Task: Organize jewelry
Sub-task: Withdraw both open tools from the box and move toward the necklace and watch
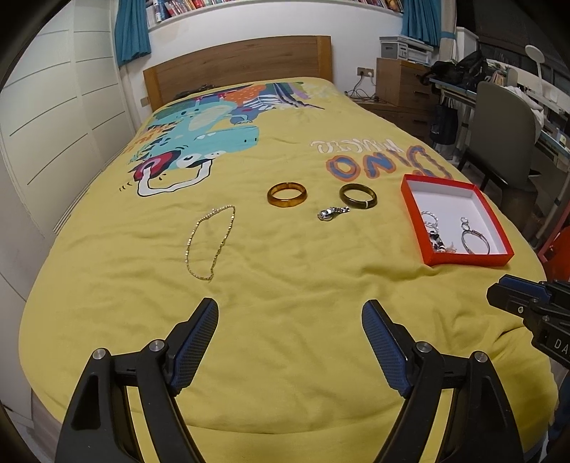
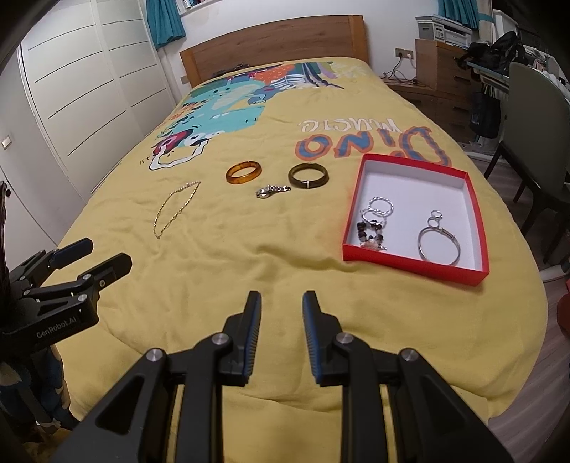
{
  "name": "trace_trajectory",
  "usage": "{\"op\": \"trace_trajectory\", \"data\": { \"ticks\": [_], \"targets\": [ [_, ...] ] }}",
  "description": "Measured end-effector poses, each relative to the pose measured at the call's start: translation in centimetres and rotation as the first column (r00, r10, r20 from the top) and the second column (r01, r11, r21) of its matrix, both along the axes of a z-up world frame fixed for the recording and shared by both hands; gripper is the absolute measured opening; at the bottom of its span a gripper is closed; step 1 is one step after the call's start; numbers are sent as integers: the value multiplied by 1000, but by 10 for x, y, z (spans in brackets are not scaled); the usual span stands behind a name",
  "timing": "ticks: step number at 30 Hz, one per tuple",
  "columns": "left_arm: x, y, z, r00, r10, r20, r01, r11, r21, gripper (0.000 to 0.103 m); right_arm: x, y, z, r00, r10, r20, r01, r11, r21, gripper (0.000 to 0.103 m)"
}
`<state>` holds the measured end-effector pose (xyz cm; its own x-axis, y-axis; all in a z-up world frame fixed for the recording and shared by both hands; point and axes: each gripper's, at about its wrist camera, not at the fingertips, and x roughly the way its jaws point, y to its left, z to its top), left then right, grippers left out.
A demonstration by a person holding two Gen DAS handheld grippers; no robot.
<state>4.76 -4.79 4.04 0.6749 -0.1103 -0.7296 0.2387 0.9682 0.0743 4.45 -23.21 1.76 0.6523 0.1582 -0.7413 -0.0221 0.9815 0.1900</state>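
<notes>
Left wrist view: the chain (image 1: 210, 244) is seen lying lengthwise on the bed (image 1: 285, 285) ahead-left of the empty, wide-open left gripper (image 1: 290, 313), nearer than the narrowly parted, empty right gripper (image 2: 281, 302) by the box (image 2: 477, 220).

A bed under a yellow dinosaur-print cover (image 1: 285, 302) filled the frame's centre, its wooden headboard (image 1: 238, 67) at top. White wardrobe doors (image 1: 53, 117) stood left; teal curtains (image 1: 130, 30), a desk and grey chair (image 1: 506, 117) upper right.
</notes>
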Motion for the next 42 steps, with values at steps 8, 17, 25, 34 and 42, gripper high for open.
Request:
{"op": "trace_trajectory", "data": {
  "ticks": [8,17,25,34,42],
  "targets": [
    [-13,15,9,999,35,35,-35,999,-16,83,-7,13,6,1000,15,18,-15,1000,-4,23],
    [-11,42,2,998,66,6,-66,997,-45,83,-4,29,7,999,32,17,-32,999,-11,23],
    [5,55,-16,995,97,-18,-98,995,-23,83,13,37,-3,999,39,-8,-39,999,-21,23],
    [21,59,-27,995,100,-21,-101,995,-23,89,32,36,-21,997,57,-47,-57,998,-3,23],
    [42,66,-44,991,123,-60,-125,992,-33,90,59,39,-38,993,83,-84,-81,996,27,23]
  ]
}}
